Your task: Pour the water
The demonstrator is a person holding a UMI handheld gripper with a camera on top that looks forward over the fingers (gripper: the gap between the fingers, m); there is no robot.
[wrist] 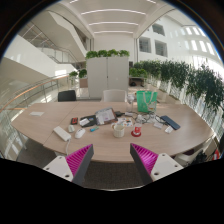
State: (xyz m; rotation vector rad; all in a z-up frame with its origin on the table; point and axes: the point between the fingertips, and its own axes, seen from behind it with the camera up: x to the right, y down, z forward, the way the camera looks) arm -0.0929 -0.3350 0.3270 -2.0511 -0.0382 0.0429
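Sitting near the middle of the long oval table (60,140), a small white cup (121,128) is the likeliest vessel for the pour; a green container (146,100) stands just behind and to its right. Whether either holds water cannot be told from here. Both lie well beyond your fingertips, nothing between them and you but bare tabletop.

Your gripper (112,160) is held level, aimed straight across the table toward the clutter. Fingers spread wide, the pink pads (80,160) facing each other with a broad gap, nothing in the claw. Your hand itself is out of sight.

Around the cup: a dark laptop or tablet (105,117) just left of it, papers (82,127) further left, a flat white item (62,133) near the left end, a dark object (171,123) toward the right.

Beyond the table: a white cabinet (108,75) topped with plants (107,54), a hedge-like row of greenery (185,78) to the right, a black chair (66,96) at the far side.
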